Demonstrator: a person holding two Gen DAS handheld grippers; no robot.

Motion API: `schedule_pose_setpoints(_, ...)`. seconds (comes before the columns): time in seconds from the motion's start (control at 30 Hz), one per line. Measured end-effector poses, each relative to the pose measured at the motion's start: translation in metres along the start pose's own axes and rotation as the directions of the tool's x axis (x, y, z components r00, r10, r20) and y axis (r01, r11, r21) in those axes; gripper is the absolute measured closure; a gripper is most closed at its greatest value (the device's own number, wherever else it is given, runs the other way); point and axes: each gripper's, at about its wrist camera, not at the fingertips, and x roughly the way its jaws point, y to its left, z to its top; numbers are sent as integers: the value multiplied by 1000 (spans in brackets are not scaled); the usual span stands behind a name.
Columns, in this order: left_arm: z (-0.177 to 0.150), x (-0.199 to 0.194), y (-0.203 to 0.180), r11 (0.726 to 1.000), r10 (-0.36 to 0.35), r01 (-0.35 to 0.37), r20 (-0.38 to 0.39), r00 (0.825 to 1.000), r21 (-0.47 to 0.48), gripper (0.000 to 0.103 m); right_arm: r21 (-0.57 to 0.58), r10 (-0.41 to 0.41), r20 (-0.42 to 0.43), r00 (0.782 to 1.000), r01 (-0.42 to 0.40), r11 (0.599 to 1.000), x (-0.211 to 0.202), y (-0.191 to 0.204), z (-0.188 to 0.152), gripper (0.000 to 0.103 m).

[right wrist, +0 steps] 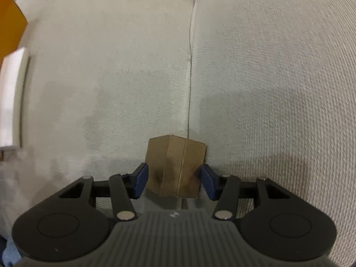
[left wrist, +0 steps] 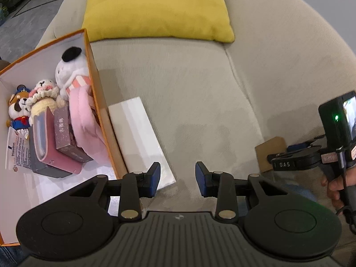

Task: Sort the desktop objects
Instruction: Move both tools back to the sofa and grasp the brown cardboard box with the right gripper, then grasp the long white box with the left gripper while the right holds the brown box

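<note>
A: On the sofa seat (right wrist: 124, 71), just left of the cushion seam, your right gripper (right wrist: 174, 181) had the small brown cardboard box (right wrist: 175, 166) between its fingers. Left pad (right wrist: 140, 181) looked pressed on the box's side, right pad (right wrist: 208, 183) at its corner. Clamped or only closing in? Couldn't tell for sure.

B: And my left gripper (left wrist: 177, 179)?

A: Fingers set wide, nothing between them. It hung over bare sofa fabric, w/ the flat white box (left wrist: 139, 138) under its left pad (left wrist: 153, 179). That white box lay on the seat, right against the outer wall of the orange box (left wrist: 98, 89).

B: What was in the orange box?

A: Three plush toys along the far side: a white seal w/ black cap (left wrist: 70, 69), a cream lamb-like one (left wrist: 44, 98), a small bear in blue uniform (left wrist: 19, 109). Also a pink fabric item (left wrist: 85, 120), a purplish carton (left wrist: 66, 133), a maroon case on sth grey (left wrist: 51, 149), and a printed leaflet (left wrist: 17, 153).

B: Anything else?

A: Yellow cushion (left wrist: 155, 9) leaned at the sofa back. From the left cam, your right hand (left wrist: 336, 184) showed at the far right edge w/ the brown box beside it.
</note>
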Motion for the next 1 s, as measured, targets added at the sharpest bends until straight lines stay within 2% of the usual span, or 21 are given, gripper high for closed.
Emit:
schedule_pose_setpoints(0.17,-8,16,-7,996,65,-63,-33,997,56,64,-66,-36,-5,999,35,997,5,9,-1,41)
schedule_pose_setpoints(0.3,-15,15,-13,986,112,-109,-20,993,124,65,-125,-6,3,1000,7,992,-1,8,-7,42)
schedule_pose_setpoints(0.4,-17,17,-17,979,134,-127,-33,990,160,72,-159,21,-11,1000,-22,987,-6,5,-8,44)
schedule_pose_setpoints(0.5,-20,17,-16,969,163,-155,-26,986,190,81,-271,1,-8,1000,-3,962,-12,12,-8,44)
schedule_pose_setpoints(0.57,-21,16,-13,967,173,-163,-36,984,194,87,-380,-2,5,1000,4,925,-13,16,-8,43)
schedule_pose_setpoints(0.73,-26,15,-7,958,209,-193,-53,977,213,90,-542,37,-24,999,-44,839,-21,5,-2,42)
schedule_pose_setpoints(0.77,-27,15,-6,956,213,-197,-53,976,217,92,-581,52,-30,998,-60,812,-24,3,-2,42)
schedule_pose_setpoints(0.87,-29,13,-4,956,216,-200,-56,975,215,93,-722,57,-23,998,-56,689,-27,2,-5,42)
schedule_pose_setpoints(0.93,-29,13,-4,955,218,-200,-60,974,218,93,-780,59,-40,997,-68,622,-27,2,-7,41)
schedule_pose_setpoints(1.0,-30,13,-5,953,223,-204,-64,973,222,94,-828,48,-65,997,-81,555,-25,6,-10,32)
